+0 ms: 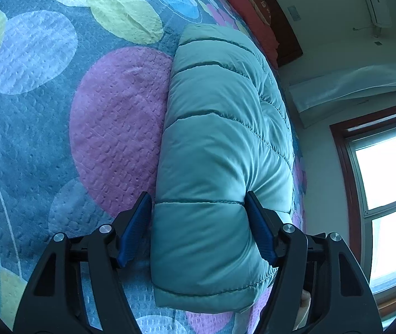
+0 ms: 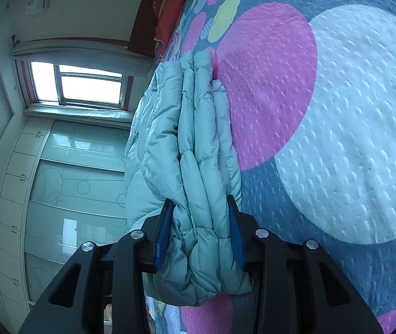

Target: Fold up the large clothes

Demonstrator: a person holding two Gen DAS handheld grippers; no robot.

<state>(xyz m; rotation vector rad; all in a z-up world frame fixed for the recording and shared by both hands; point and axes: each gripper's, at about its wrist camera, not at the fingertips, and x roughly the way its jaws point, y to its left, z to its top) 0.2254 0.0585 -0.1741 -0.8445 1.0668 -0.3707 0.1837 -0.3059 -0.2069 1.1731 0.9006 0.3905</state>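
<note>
The puffy green jacket [image 1: 220, 144] lies folded on the spotty bedspread [image 1: 58, 111], by the bed's window side; its long way runs straight out from both claws toward the red pillows [image 1: 242, 2]; the left gripper [image 1: 199, 229] sits around one end, right pad touching, left pad just off (no real squeeze); the right gripper [image 2: 200, 235] pinches the stacked layers tight, so I think it is nearer to lifting.

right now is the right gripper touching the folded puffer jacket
Touching. The right wrist view shows the right gripper with both blue pads pressed into the folded puffer jacket, pinching its layers.
</note>
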